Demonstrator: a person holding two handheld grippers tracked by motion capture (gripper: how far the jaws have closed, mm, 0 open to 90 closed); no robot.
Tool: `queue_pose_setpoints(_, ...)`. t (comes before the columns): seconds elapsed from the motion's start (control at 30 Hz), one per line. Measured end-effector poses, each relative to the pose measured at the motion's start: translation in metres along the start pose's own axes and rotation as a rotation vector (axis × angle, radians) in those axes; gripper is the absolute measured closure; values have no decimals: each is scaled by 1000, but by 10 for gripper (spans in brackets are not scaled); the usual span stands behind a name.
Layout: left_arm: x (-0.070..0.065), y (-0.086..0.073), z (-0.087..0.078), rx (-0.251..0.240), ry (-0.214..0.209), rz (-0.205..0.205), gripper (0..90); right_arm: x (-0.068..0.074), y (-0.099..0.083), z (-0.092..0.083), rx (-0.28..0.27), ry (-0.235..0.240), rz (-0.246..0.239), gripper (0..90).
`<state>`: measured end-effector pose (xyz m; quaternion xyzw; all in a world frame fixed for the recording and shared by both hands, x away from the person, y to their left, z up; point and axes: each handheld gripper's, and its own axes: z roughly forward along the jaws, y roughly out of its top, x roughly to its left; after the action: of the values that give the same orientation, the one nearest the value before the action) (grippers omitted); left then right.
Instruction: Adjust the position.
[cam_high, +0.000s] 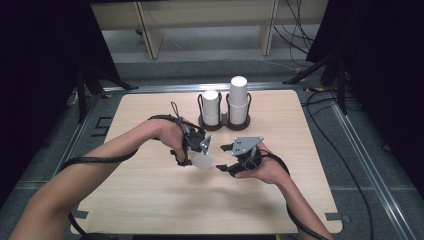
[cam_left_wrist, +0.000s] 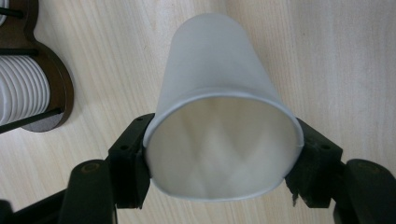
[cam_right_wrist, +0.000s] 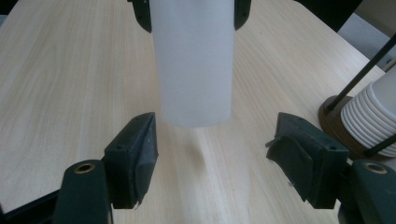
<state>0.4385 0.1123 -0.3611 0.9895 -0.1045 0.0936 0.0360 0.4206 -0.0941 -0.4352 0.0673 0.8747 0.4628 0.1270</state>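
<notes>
- Gripping the translucent cup (cam_left_wrist: 219, 135) by its rim, the left gripper (cam_high: 196, 156) had its fingers (cam_left_wrist: 130, 161) pressed in from both sides, so the mouth bulged slightly out of round; the cup hung just above the worktop (cam_high: 150, 200), base pointing away from that gripper's camera.
- Holding it at the rim left the body and base free, probably so that the other hand could take them.
- The right gripper (cam_high: 224, 159) faced the cup from close by with its fingers (cam_right_wrist: 133, 156) apart, touching nothing; the cup's base hung in front of the gap between them (not yet in it).
- Two stacks of white cups (cam_high: 225, 102) stood in a dark wire holder (cam_high: 223, 121) at the far side of the worktop, well apart from both hands, likely where this cup belonged.
</notes>
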Motion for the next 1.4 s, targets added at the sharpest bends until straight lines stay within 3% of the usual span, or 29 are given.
queue_pose_setpoints(0.17,1,2,-1,6,0,19,331,0,4,4,-12,6,-11,310)
queue_pose_setpoints(0.77,1,5,-2,1,0,22,331,4,15,26,-32,38,-28,319)
queue_pose_setpoints(0.8,1,5,-2,4,-3,23,331,3,15,26,-34,32,-45,319)
queue_pose_setpoints(0.83,1,5,-2,3,-2,23,331,4,15,27,-30,38,-28,321)
queue_pose_setpoints(1.0,1,6,-3,1,-2,24,331,3,16,30,-43,36,-52,324)
queue_pose_setpoints(1.13,0,7,-3,1,-2,29,331,5,15,34,-47,51,-28,329)
queue_pose_setpoints(1.2,0,8,-3,2,-5,32,331,5,15,35,-51,46,-41,331)
queue_pose_setpoints(1.27,0,8,-3,-2,-6,29,331,7,14,37,-48,57,-10,333)
queue_pose_setpoints(1.4,1,8,-4,1,-7,31,331,6,15,39,-60,49,-46,337)
